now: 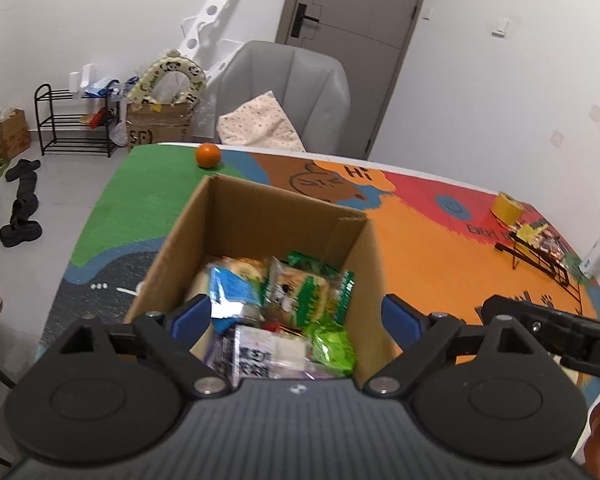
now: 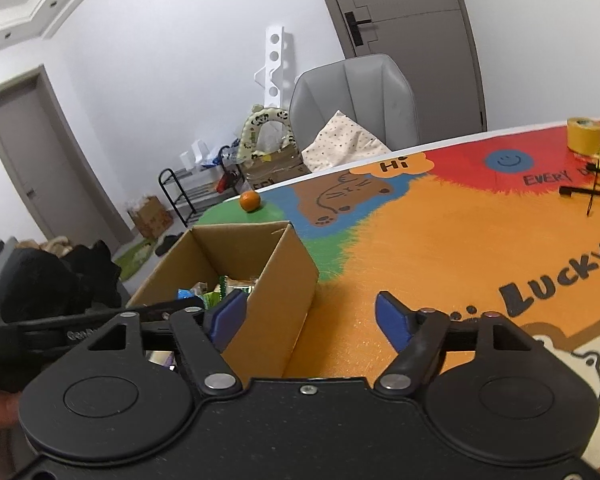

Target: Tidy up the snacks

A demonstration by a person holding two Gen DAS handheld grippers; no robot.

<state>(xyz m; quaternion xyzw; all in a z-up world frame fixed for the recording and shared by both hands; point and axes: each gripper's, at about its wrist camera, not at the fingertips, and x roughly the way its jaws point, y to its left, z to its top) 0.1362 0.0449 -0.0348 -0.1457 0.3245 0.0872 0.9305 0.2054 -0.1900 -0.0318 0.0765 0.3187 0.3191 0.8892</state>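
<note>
Both the left gripper (image 1: 296, 312) and right gripper (image 2: 310, 316) stand apart, holding nothing, at the open brown cardboard box (image 1: 260, 216) of wrapped snack packets (image 1: 284, 300) on the colourful surface (image 1: 428, 248).

Snacks (image 1: 284, 300) lie in the box (image 1: 256, 216) on the counter (image 1: 420, 248). An orange (image 1: 208, 155) sits behind the box; tape (image 1: 507, 208) and rack (image 1: 540, 256) far right.

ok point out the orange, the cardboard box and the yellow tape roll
orange (image 1: 208, 155), left wrist view, middle of the fruit
cardboard box (image 1: 276, 216), left wrist view, inner face of its far wall
yellow tape roll (image 2: 584, 135), right wrist view, its outer side
</note>
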